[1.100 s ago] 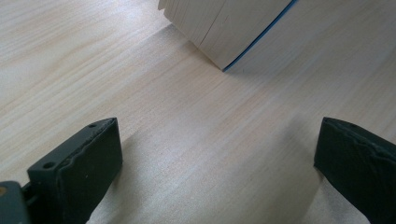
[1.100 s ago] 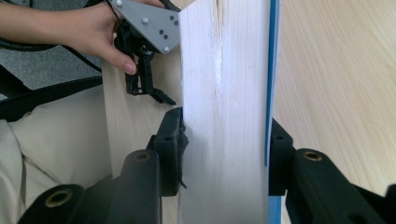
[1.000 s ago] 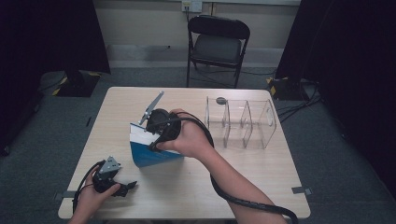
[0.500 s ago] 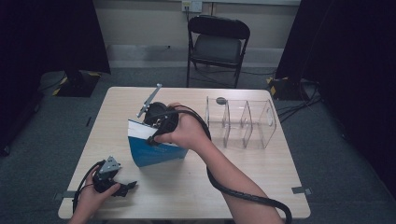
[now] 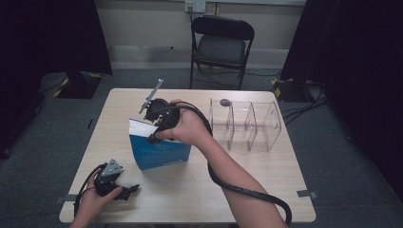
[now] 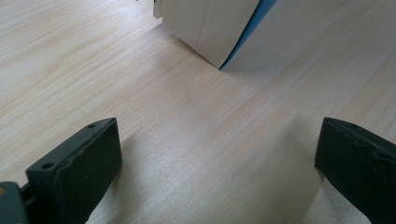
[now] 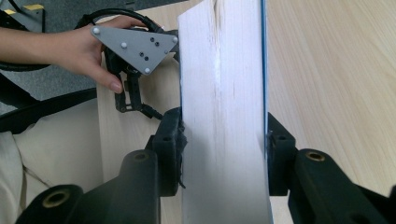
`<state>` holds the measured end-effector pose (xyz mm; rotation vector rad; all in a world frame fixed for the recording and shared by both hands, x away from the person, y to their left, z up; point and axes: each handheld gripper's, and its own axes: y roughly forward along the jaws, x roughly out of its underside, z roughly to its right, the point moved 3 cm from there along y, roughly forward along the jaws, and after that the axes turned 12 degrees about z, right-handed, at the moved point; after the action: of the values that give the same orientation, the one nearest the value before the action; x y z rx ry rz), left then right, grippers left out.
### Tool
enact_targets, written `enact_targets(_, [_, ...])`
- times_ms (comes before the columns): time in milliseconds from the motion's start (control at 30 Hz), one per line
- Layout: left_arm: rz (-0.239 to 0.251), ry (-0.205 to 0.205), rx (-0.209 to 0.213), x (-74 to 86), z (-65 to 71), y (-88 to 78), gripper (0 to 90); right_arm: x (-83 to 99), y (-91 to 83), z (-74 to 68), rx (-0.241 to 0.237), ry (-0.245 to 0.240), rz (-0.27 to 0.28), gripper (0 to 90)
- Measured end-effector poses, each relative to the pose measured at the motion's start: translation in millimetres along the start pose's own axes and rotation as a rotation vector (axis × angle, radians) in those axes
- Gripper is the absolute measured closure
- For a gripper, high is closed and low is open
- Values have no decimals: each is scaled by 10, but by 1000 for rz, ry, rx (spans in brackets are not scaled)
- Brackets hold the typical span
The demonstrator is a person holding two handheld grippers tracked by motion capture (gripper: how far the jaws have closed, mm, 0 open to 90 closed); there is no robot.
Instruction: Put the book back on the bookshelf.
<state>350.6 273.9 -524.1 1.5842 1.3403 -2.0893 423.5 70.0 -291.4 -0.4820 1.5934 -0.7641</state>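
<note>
book point(image 5: 159, 151): stood upright on table point(image 5: 247, 180), left of clear organizer point(image 5: 247, 124) | right gripper point(image 7: 223, 154): clamped book's top edge, likely steadying it for lifting | left gripper point(image 5: 114, 183): jaws spread, empty, resting near book's front-left, out of the way

High view sat above the person's side, looking forward and down over the whole surface point(image 5: 190, 199), with a chair point(image 5: 221, 45) and floor beyond. Left gripper view rode low and close over the surface point(image 6: 187, 140), looking along its jaws at the book point(image 6: 210, 28) corner just ahead. Right gripper view looked along its jaws, very near the book point(image 7: 224, 116) page edges, facing back toward the left gripper point(image 7: 135, 100). All three shared the book point(image 5: 159, 147) and the wood.
</note>
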Motion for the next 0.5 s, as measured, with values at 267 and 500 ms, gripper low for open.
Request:
enact_targets(267, [0, 1, -1, 0, 0, 0, 0, -57, 30, 87, 0, -4, -1, 571])
enact_targets(500, [-2, 1, -1, 0, 0, -1, 0, -85, 51, 147, 11, -12, 15, 549])
